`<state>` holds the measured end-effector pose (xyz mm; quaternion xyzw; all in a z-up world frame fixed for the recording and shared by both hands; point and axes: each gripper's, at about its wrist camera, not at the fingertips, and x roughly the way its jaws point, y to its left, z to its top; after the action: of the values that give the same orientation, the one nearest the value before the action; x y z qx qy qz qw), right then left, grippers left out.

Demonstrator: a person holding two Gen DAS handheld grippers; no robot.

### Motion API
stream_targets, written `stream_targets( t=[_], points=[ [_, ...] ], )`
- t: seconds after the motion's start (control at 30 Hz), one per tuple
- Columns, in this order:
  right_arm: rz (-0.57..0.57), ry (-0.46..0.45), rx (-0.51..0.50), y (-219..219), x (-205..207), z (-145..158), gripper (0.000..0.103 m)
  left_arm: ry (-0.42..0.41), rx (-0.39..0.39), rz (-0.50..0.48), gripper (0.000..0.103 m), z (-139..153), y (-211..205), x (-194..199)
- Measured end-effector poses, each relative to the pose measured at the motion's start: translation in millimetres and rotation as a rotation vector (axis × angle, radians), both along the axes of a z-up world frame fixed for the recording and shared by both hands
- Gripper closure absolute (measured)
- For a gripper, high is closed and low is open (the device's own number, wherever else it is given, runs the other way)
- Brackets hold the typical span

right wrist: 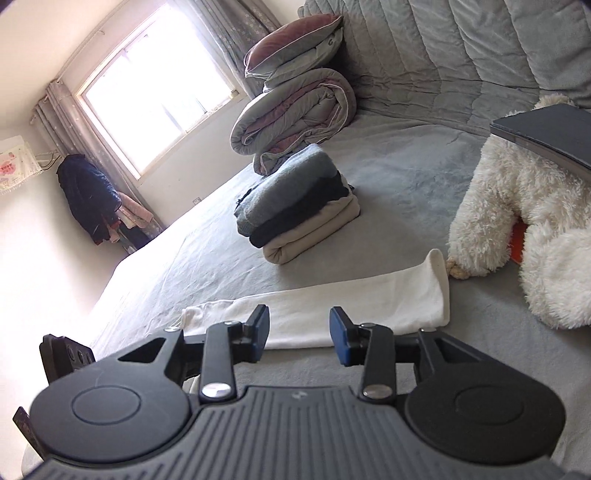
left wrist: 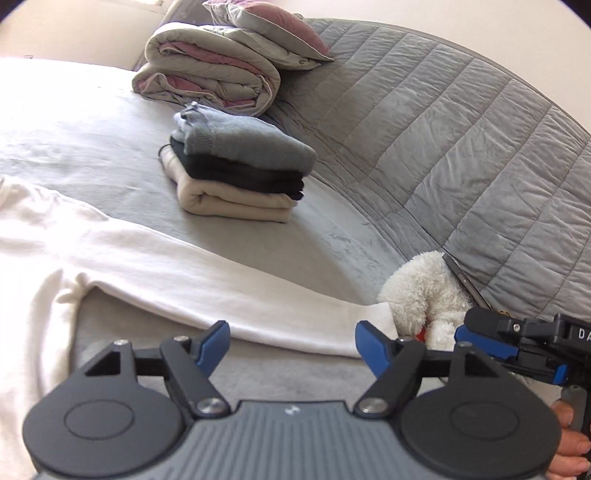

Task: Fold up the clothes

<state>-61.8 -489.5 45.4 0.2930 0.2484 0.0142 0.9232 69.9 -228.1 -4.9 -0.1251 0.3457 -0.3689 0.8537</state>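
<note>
Both the left tool (left wrist: 291, 343) and right tool (right wrist: 299, 334) hover spread and empty just behind the long white cotton sleeve (right wrist: 332, 314) lying flat on the grey bed (left wrist: 325, 229), so pinching its cuff seems next.

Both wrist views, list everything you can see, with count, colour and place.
white garment: one, white, spread flat on the bed, sleeve stretched toward the plush toy
folded stack: three pieces, grey over black over cream, mid-bed
rolled duvet: one, grey and pink, behind the stack
pillow: one, grey and pink, on the duvet
plush toy: one, white, beside the sleeve cuff
bed: one, grey cover
hanging clothes: dark, by the window
left gripper: fingers blue, open
right gripper: fingers blue, open
</note>
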Motion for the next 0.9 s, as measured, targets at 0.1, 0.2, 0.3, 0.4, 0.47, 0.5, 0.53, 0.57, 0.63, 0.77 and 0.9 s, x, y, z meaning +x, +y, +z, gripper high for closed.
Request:
stream_targets(
  t=[0.1,0.2,0.3,0.4,0.47,0.5,0.53,0.57,0.63,0.77,0.9],
  points=[
    [0.029,0.0,-0.01,22,6,7,0.062,-0.035,0.037,0.067,0.022,8,31,-9],
    [0.054,0.009,-0.007,44,15,9,0.062,-0.07,0.059,0.132,0.015,15,60,-19],
    [0.074,0.026,-0.011,64,24,8,0.062,-0.119,0.083,0.215,0.009,20,90,-31],
    [0.103,0.053,-0.006,90,38,3,0.062,-0.168,0.122,0.276,0.004,25,116,-41],
    [0.124,0.072,-0.006,104,48,-7,0.062,-0.193,0.165,0.316,0.002,25,137,-46],
    [0.135,0.081,-0.005,111,53,-11,0.062,-0.202,0.186,0.332,0.001,25,146,-48],
    [0.145,0.09,-0.005,118,58,-16,0.062,-0.207,0.21,0.355,0.001,24,157,-50],
    [0.156,0.099,-0.005,125,63,-20,0.062,-0.209,0.239,0.387,0.001,22,170,-51],
    [0.176,0.116,-0.003,139,73,-30,0.062,-0.212,0.265,0.434,0.001,16,192,-52],
    [0.205,0.138,0.055,154,86,-62,0.062,-0.198,0.275,0.512,0.001,-11,237,-50],
    [0.229,0.191,0.09,166,97,-92,0.062,-0.173,0.241,0.588,0.001,-40,268,-55]
  ],
)
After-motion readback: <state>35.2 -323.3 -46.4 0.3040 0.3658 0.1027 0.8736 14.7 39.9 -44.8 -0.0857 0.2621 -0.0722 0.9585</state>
